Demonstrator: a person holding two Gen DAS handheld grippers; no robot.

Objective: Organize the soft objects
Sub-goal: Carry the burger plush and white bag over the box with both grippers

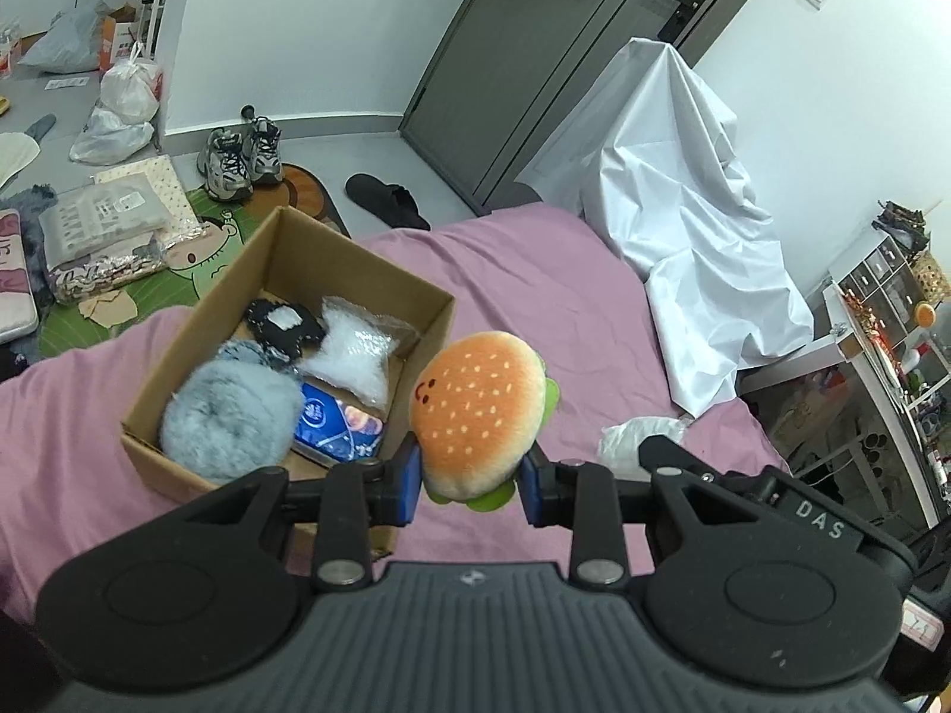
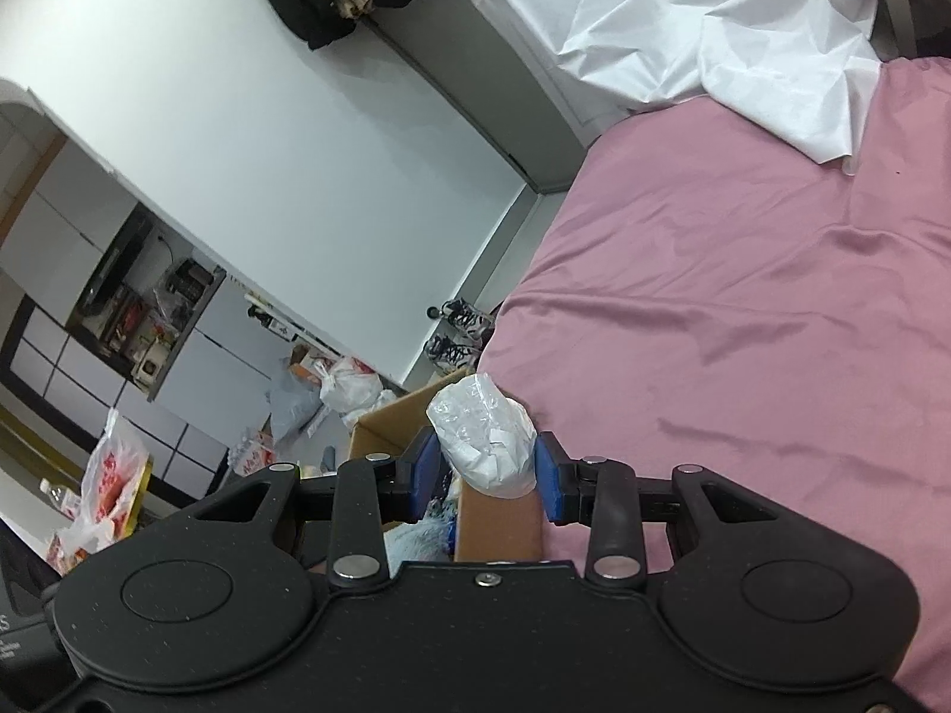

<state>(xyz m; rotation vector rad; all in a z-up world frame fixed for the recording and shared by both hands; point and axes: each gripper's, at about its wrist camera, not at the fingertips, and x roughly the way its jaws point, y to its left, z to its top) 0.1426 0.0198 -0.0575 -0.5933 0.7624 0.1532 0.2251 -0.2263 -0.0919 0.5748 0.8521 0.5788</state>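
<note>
My left gripper (image 1: 472,484) is shut on a plush hamburger toy (image 1: 481,410), orange with a green trim, held just right of a cardboard box (image 1: 285,237) on the pink bed (image 1: 535,279). Inside the box lie a grey fluffy ball (image 1: 229,422), a blue packet (image 1: 339,425), a clear bubble-wrap bag (image 1: 356,356) and a black item (image 1: 285,324). My right gripper (image 2: 487,478) is shut on a white plastic-wrapped bundle (image 2: 484,437), above the box's corner (image 2: 410,416). In the left wrist view that bundle (image 1: 636,439) and the right gripper's body (image 1: 772,493) show at the lower right.
A white sheet (image 1: 683,202) drapes over something at the bed's far side. Shoes (image 1: 243,157), a black slipper (image 1: 386,199), bags (image 1: 119,107) and folded packages (image 1: 107,232) lie on the floor beyond the box. A grey door (image 1: 564,47) stands behind; a cluttered shelf (image 1: 891,321) is to the right.
</note>
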